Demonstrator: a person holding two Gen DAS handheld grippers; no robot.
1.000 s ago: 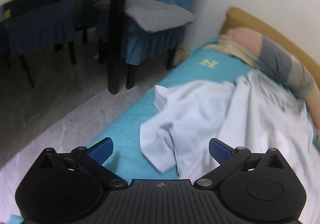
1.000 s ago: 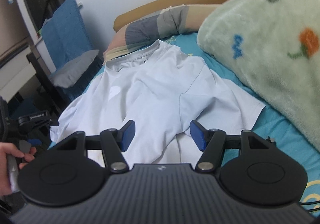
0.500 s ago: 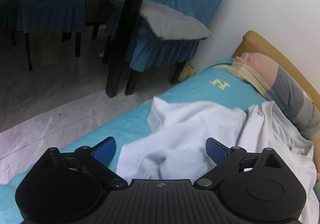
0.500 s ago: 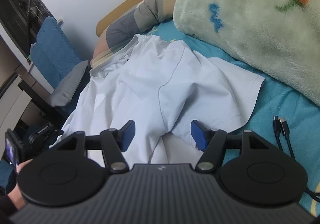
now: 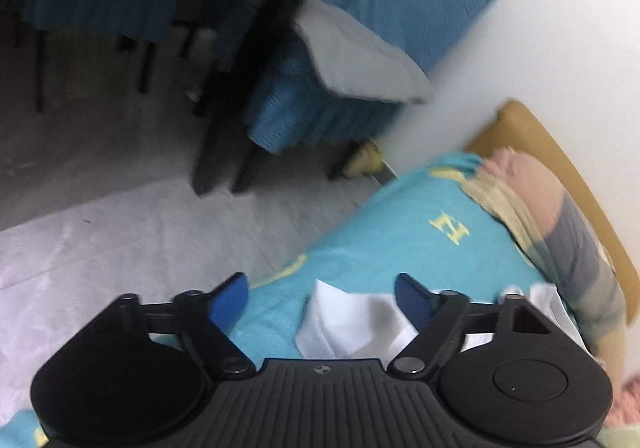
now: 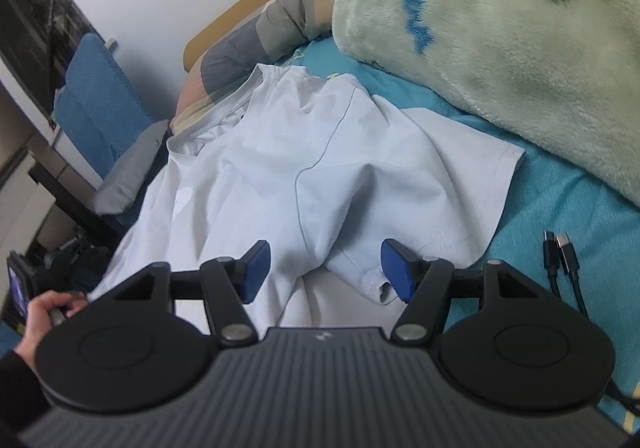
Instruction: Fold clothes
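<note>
A white t-shirt (image 6: 304, 167) lies spread and rumpled on the teal bed sheet (image 6: 560, 199), collar toward the headboard. My right gripper (image 6: 324, 268) is open, its blue pads either side of a raised fold near the right sleeve (image 6: 460, 183). My left gripper (image 5: 322, 298) is open over the bed's left edge, with a corner of the white shirt (image 5: 352, 324) between its fingers, not clamped. The left gripper also shows in the right wrist view (image 6: 48, 280), held in a hand.
A striped pillow (image 6: 256, 35) lies at the tan headboard (image 5: 560, 151). A green fleece blanket (image 6: 500, 27) fills the right of the bed. Two black cables (image 6: 560, 252) lie on the sheet. Blue-covered chairs (image 5: 360, 47) and a black table leg (image 5: 244, 95) stand left of the bed.
The left gripper has moved over the shirt toward the bed's left edge, so only a shirt corner shows. The right gripper has moved closer to the sleeve fold. Both stay open.
</note>
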